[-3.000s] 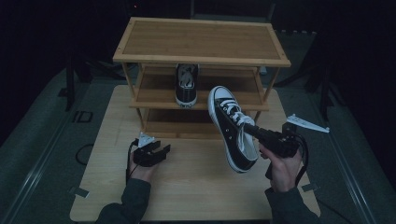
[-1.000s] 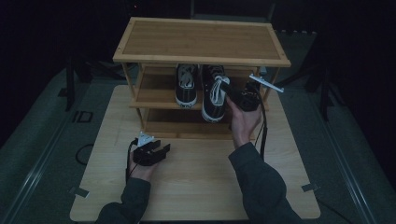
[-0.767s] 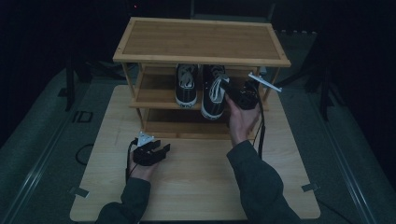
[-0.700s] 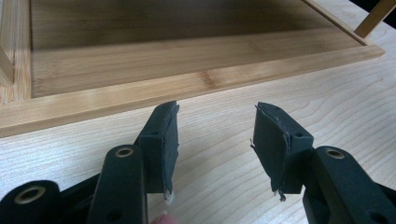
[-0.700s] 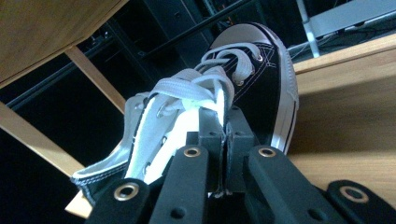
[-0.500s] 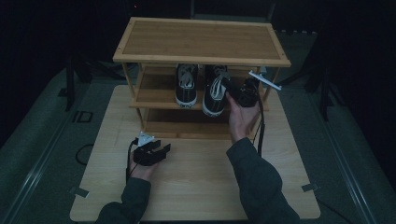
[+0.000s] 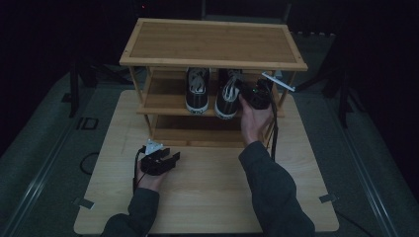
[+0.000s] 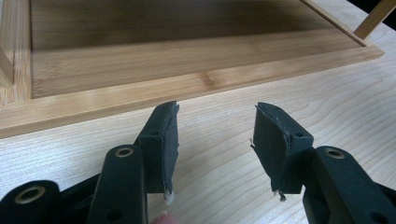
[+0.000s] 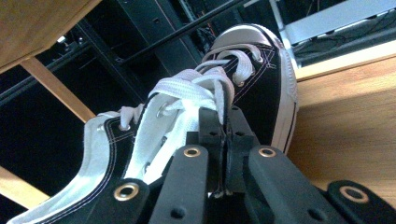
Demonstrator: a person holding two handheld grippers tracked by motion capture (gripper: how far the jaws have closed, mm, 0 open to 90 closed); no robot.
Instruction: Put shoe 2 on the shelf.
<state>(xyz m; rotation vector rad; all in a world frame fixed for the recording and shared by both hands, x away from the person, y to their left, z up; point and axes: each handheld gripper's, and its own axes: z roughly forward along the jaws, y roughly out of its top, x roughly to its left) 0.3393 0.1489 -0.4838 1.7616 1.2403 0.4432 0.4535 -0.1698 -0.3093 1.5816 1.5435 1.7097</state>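
the right tongs [image 9: 224,135] are clamped tight on the side of a black sneaker [image 9: 252,88] with white laces, pinching the canvas beside the eyelets; in the high view this shoe [image 7: 228,94] stands on the middle shelf of the wooden shoe rack [image 7: 212,42], toe pointing away from the person, just beside a second black sneaker [image 7: 197,91] on its left. the right hand [image 7: 254,123] reaches in under the top board. the left tongs [image 8: 215,140] rest low on the worktop [image 7: 212,197] in front of the rack, jaws well apart with nothing between them, pointing at the rack's bottom shelf [image 8: 140,65].
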